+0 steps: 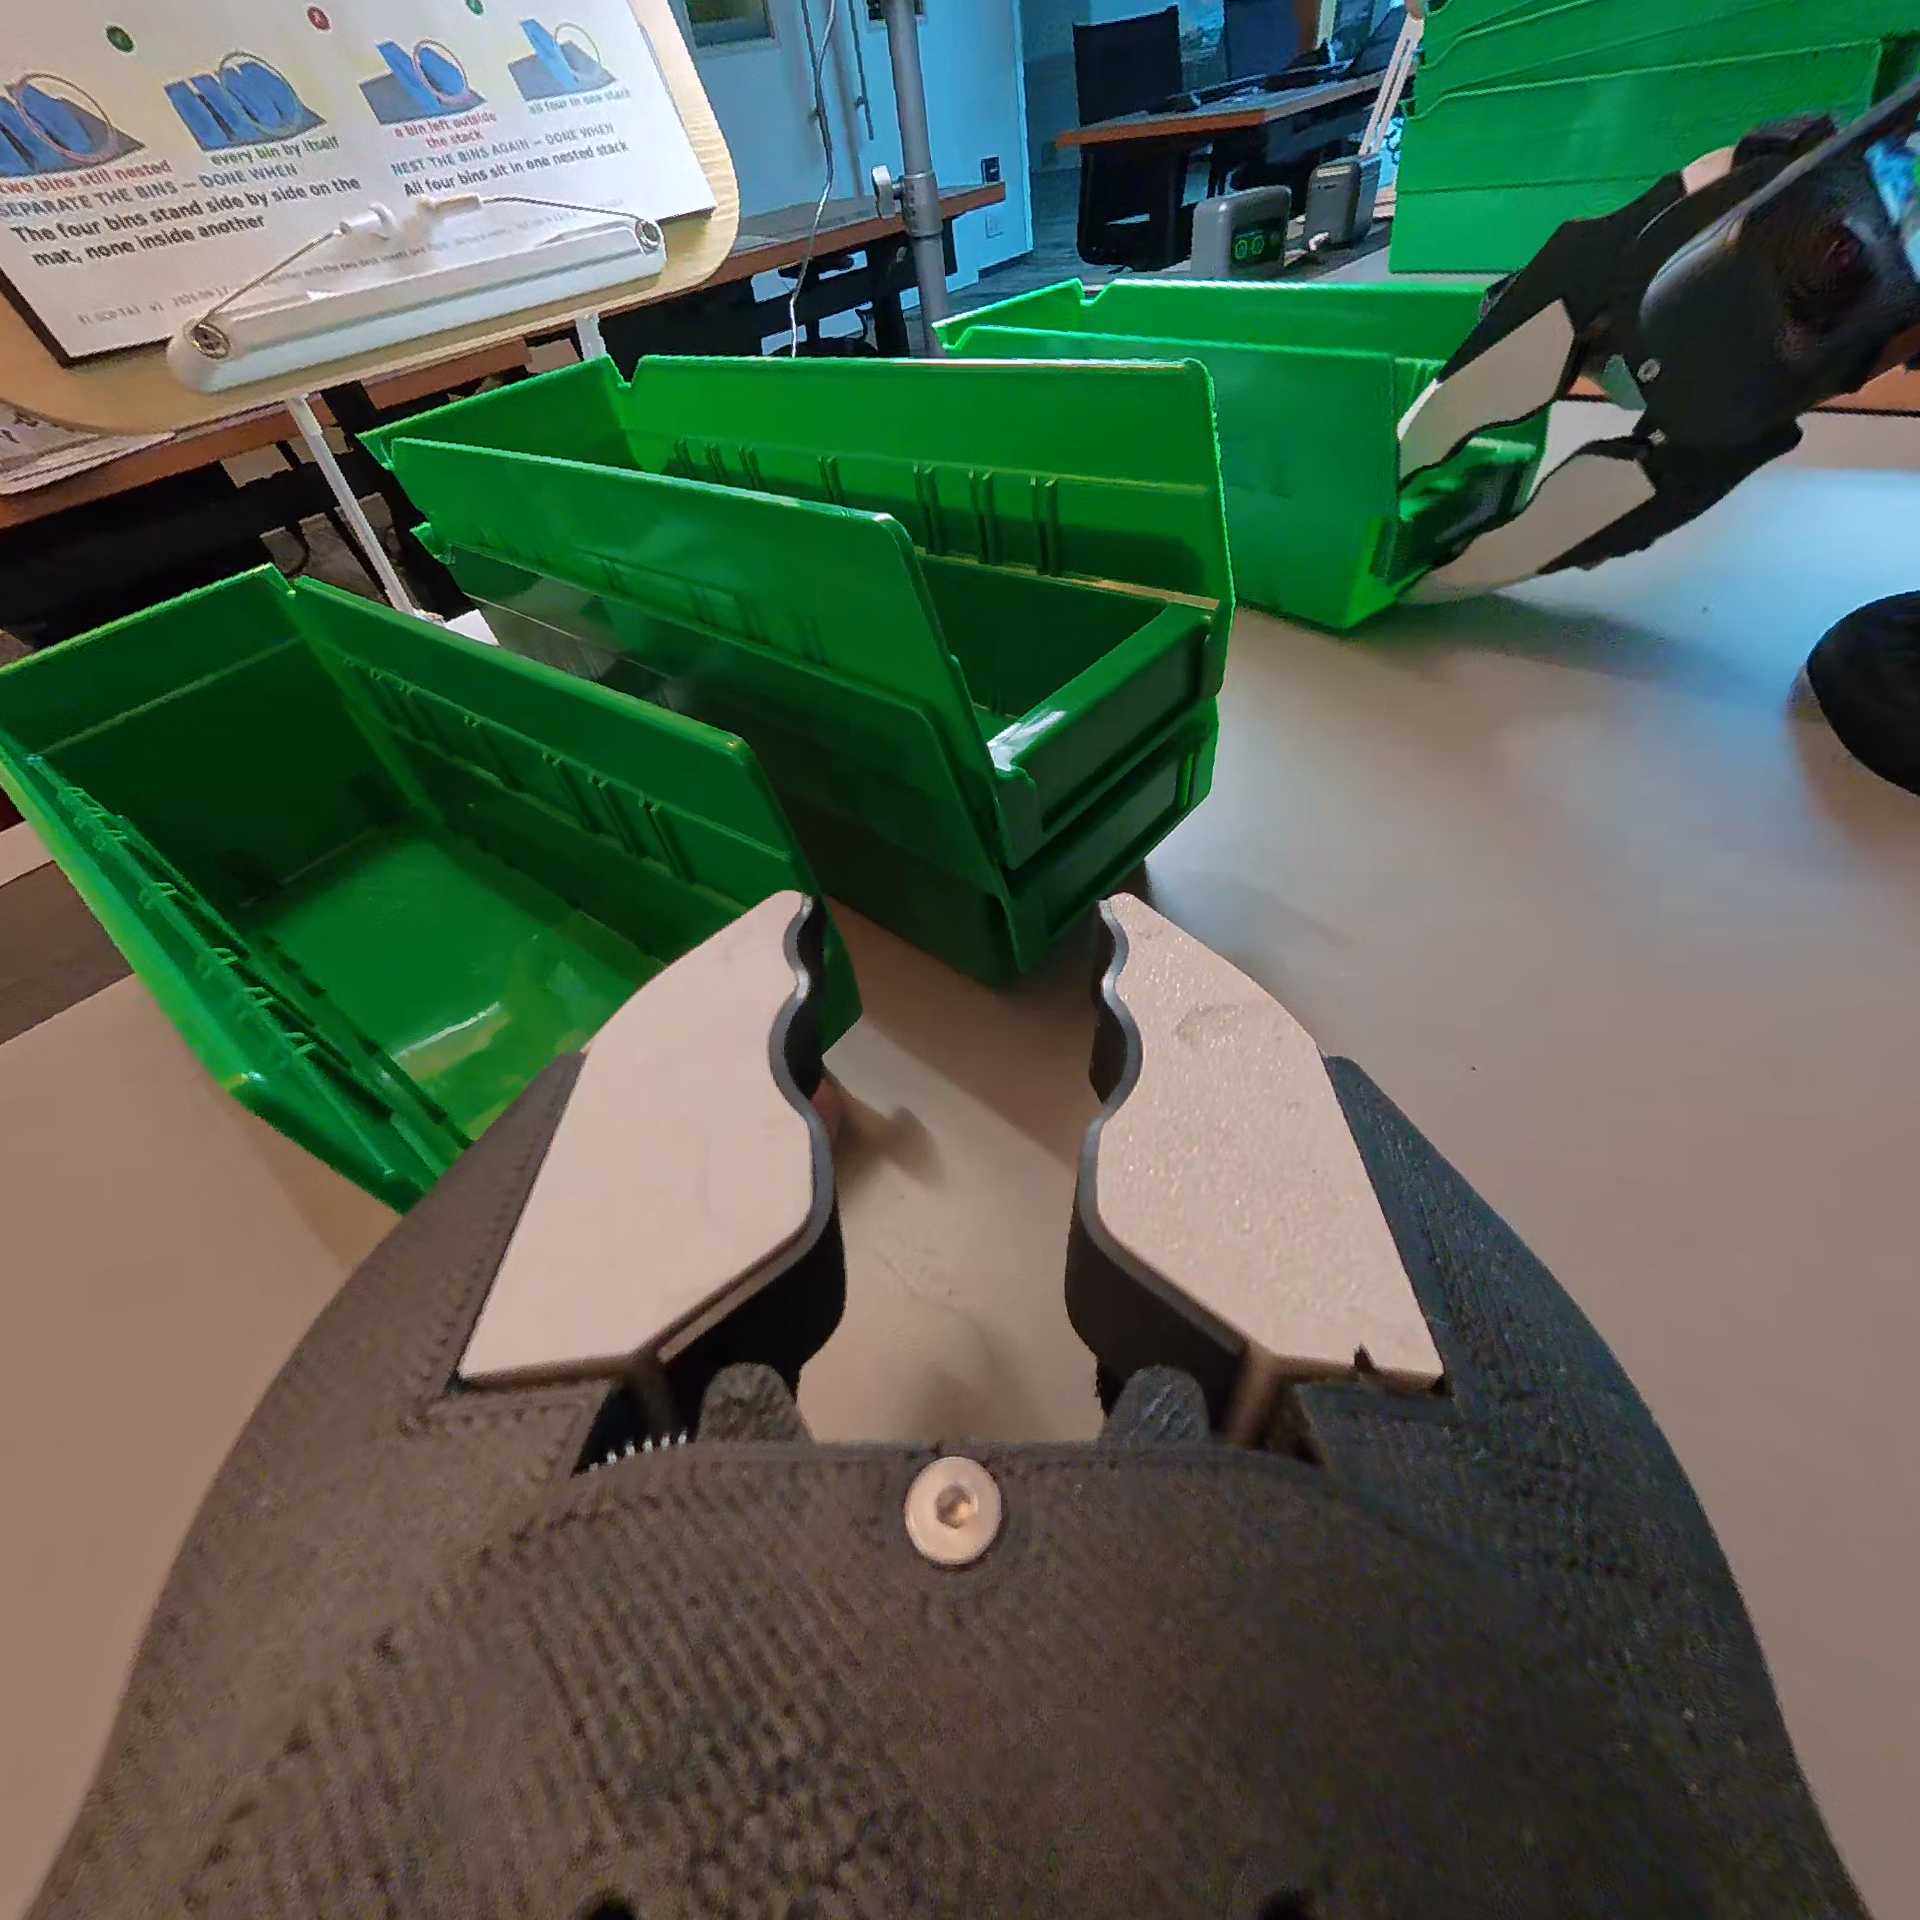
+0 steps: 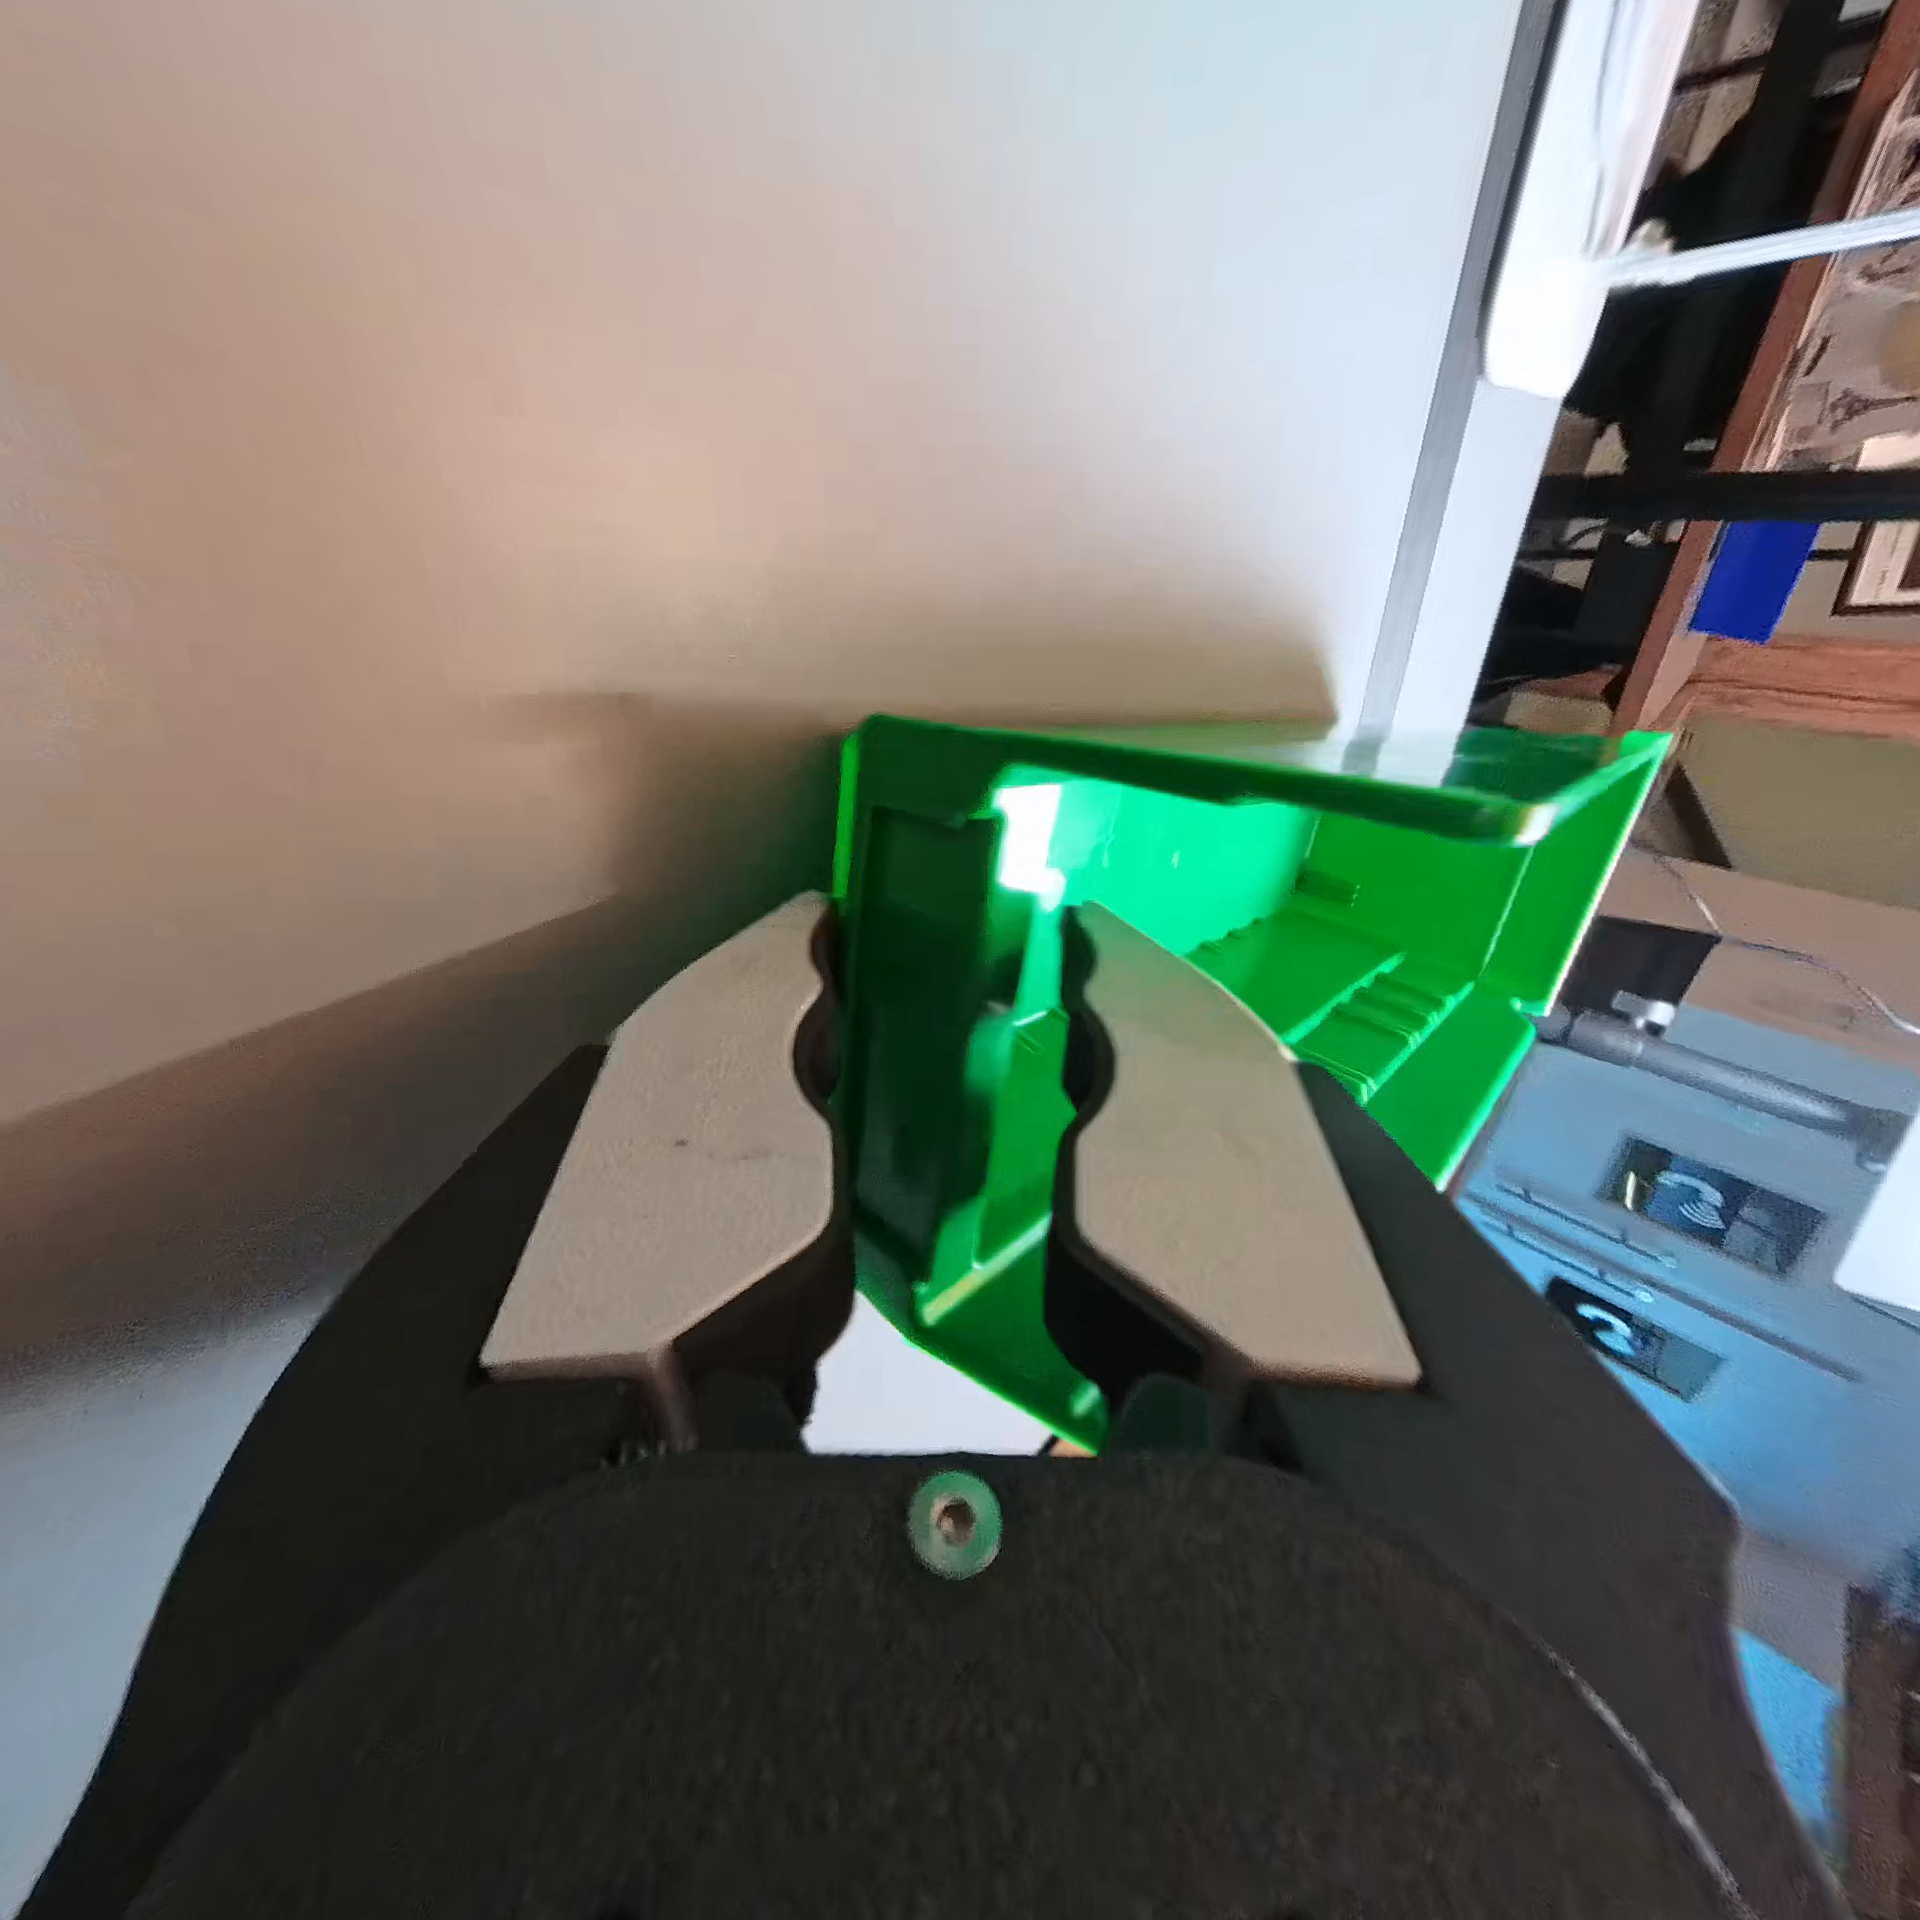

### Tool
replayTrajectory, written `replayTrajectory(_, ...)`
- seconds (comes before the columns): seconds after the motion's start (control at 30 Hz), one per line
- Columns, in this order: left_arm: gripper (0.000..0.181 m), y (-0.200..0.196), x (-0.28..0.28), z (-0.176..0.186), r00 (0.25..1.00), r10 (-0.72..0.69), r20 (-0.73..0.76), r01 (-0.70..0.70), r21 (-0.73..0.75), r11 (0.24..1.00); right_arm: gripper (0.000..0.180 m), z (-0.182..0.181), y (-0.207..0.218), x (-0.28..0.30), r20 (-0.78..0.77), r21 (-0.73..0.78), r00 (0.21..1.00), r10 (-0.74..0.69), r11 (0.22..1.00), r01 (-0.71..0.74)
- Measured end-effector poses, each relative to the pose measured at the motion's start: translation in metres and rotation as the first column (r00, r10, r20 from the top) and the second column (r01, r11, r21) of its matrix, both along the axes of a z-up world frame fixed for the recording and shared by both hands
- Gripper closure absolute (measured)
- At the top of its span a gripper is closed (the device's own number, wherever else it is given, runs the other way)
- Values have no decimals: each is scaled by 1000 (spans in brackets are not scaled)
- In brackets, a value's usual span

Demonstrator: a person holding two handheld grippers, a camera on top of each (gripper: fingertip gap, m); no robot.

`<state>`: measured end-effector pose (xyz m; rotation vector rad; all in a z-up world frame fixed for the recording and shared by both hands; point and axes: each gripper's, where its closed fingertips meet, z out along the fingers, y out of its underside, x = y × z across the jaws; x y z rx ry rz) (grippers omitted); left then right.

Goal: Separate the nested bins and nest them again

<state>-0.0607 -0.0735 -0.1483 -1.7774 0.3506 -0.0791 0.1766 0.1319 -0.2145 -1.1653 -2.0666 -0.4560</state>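
Several green plastic bins stand on the beige table (image 1: 1507,987). A single bin (image 1: 343,862) lies at the near left. Two bins (image 1: 883,644) sit nested in the middle, the upper one tilted. My left gripper (image 1: 961,966) is open and empty, low over the table between the single bin and the nested pair. A further bin (image 1: 1299,447) stands at the back right. My right gripper (image 1: 1439,499) grips its front end. In the right wrist view, the right gripper (image 2: 951,935) is shut on that bin's (image 2: 1351,935) front wall, with the view rolled sideways.
An instruction board (image 1: 343,156) on a thin stand rises behind the left bins. A metal pole (image 1: 914,156) stands behind the middle pair. A stack of green material (image 1: 1662,125) is at the far right. A dark object (image 1: 1870,707) lies at the right edge.
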Motion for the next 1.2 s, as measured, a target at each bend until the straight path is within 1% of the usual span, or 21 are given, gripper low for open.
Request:
replayTrajectory(0.07, 132, 0, -1, 0, 1000, 3, -1, -3, 2, 1000, 128, 4, -4, 0, -16, -28, 1000, -23, 999, 23)
replayTrajectory(0.1, 132, 0, -1, 0, 1000, 4, -3, -4, 3, 1000, 125, 13, -9, -2, -46, -53, 998, -37, 998, 34)
replayTrajectory(0.2, 132, 1, -2, -1, 1000, 5, 1, -5, -2, 1000, 124, 54, -33, -16, -177, -141, 983, -52, 990, 27)
replayTrajectory(0.33, 131, 2, 1, -4, 1000, -1, -5, 1, -12, 1000, 126, 113, -78, -48, -344, -210, 939, 18, 973, -95)
replayTrajectory(0.4, 131, 1, 2, -3, 1000, -2, -15, 2, -10, 1000, 129, 131, -105, -69, -393, -235, 916, 75, 955, -179)
replayTrajectory(0.47, 131, 0, 2, -3, 1000, 0, -23, 0, -5, 1000, 129, 138, -129, -90, -403, -247, 905, 134, 937, -249)
replayTrajectory(0.6, 131, 0, 1, -1, 1000, 4, -19, -4, -1, 1000, 131, 130, -161, -132, -357, -260, 906, 229, 907, -332)
replayTrajectory(0.73, 131, 0, 2, -3, 1000, -4, -14, 4, -9, 1000, 130, 104, -174, -168, -232, -265, 932, 280, 903, -337)
replayTrajectory(0.83, 131, -1, 4, -3, 1000, -12, -20, 12, -11, 1000, 130, 83, -171, -189, -138, -258, 957, 257, 923, -285)
replayTrajectory(0.97, 131, -3, 7, -3, 999, -22, -41, 22, -3, 1000, 131, 49, -157, -196, 8, -293, 987, 158, 945, -148)
replayTrajectory(1.1, 131, -3, 10, -2, 999, -34, -32, 34, -5, 999, 153, 40, -144, -200, 28, -240, 991, 130, 963, -119)
replayTrajectory(1.2, 132, -3, 11, -5, 999, -39, -28, 39, -16, 999, 153, 40, -144, -200, 36, -235, 988, 147, 963, -135)
